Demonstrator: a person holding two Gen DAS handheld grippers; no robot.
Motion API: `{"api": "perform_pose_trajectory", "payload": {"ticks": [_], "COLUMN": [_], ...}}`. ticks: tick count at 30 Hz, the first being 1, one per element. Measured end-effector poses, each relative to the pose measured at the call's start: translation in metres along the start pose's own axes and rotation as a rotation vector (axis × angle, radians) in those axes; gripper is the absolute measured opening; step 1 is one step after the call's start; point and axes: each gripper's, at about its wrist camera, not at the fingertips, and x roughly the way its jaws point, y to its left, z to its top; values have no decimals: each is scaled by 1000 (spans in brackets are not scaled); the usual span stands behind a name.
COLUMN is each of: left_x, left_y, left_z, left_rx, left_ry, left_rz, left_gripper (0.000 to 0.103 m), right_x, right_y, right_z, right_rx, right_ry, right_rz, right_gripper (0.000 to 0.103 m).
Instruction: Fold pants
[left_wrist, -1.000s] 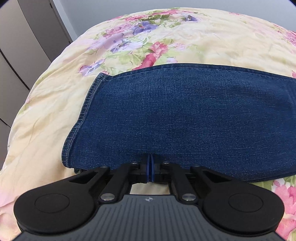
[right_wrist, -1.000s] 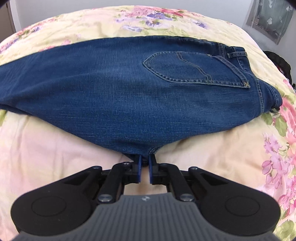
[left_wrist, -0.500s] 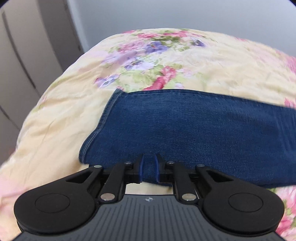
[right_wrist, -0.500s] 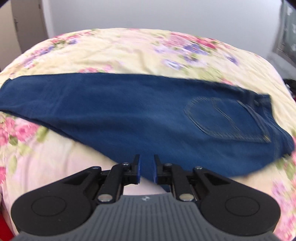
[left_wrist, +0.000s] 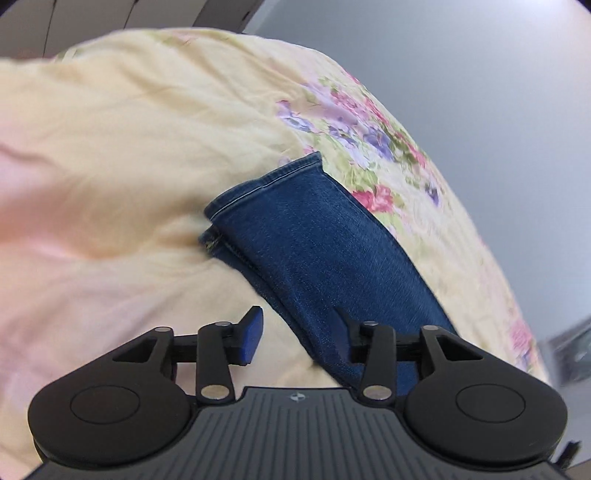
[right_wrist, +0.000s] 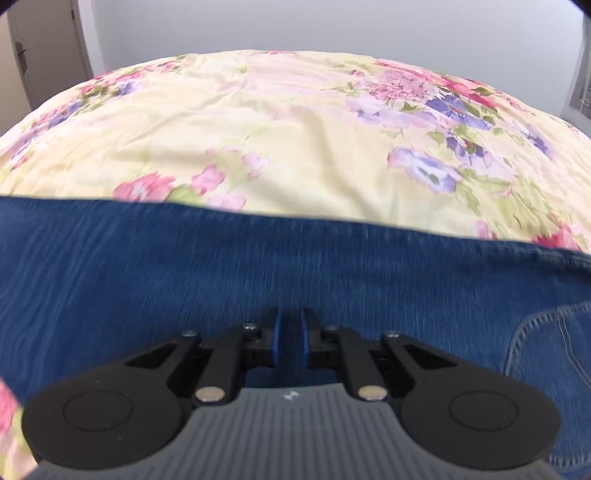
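Left gripper: jaws spread and opening at this moment. The blue pad of the left-hand finger stands over bare bedspread; the other finger stands over the denim. The edge of the pant leg passes between the 2 fingers, but neither pad presses on it. Nothing is held.

Right gripper: the 2 blue pads stand nearly together with a narrow slot between them, and the jaws are closing. The gripper sits over the broad part of the denim. Through the slot only denim shows, lying behind the pads; no cloth is seen pinched between them, so the gripper holds nothing that can be made out.

Task item: the jeans, dark blue denim, lie flat on the bed. In the right wrist view they run as a wide band across the lower half of the frame, motion-blurred, with a stitched back pocket at the right edge. In the left wrist view one narrow leg runs diagonally up from the gripper to a hem with pale stitching; a second layer of denim shows at the hem's lower corner.

Surroundings: the floral bedspread, pale yellow with pink and purple flowers, lies under the jeans and extends well beyond them. A grey wall stands behind the bed.
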Motion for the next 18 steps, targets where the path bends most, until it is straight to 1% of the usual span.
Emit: {"api": "perform_pose_trajectory", "payload": {"ticks": [4,7,9,11,13,15,18], "left_x": [1,1,1,4,9,15,27], "left_y": [21,32,37,43,46,47,46], "left_z": [0,2,4,6,6,6,5], "left_rx": [-115,-154,-177,-212,-242,-243,-225], "left_ry": [3,-6,-29,-54,-65,-73,-98], "left_rz": [-44,-66,-73,-81,-88,-96,-84], "left_gripper": [54,55,56,56,56,55,47], "right_x": [24,37,41,39,32,22,2], "right_y": [4,14,21,25,26,25,25], "right_z": [19,29,33,34,34,33,27], "right_rx": [-17,-88,-134,-175,-186,-187,-202], "right_ry": [-12,-18,-10,-8,-9,-8,-9], "right_rz": [-29,-65,-88,-105,-109,-99,-77], "right_gripper": [4,4,4,4,4,4,4]}}
